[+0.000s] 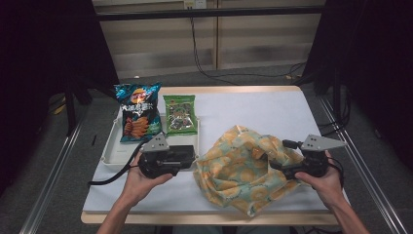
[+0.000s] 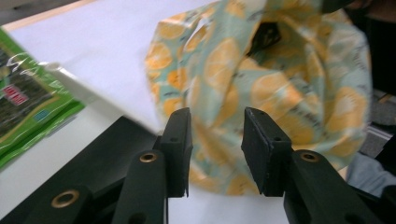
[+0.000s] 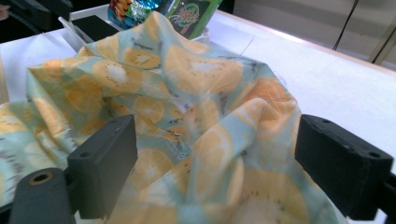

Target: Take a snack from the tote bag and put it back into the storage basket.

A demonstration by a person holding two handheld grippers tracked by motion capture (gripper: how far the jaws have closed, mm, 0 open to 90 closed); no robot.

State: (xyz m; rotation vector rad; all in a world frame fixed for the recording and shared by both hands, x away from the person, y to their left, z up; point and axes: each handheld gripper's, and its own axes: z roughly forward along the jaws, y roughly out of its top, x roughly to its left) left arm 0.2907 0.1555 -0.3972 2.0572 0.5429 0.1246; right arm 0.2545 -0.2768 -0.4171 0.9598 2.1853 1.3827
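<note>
Partly hidden: right tongs (image 1: 275,165) tips behind fabric bag (image 1: 238,170) fold.

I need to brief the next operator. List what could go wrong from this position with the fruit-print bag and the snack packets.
1. The right gripper has its jaws wide around loose folds of the fruit-print bag; closing may pinch only one layer, so the mouth may collapse.
2. The left gripper is open with nothing between its jaws, pointing at the bag; pushing on could shove the bag.
3. The blue chip packet and green packet lean on the white tray; a knock might tip them.
</note>
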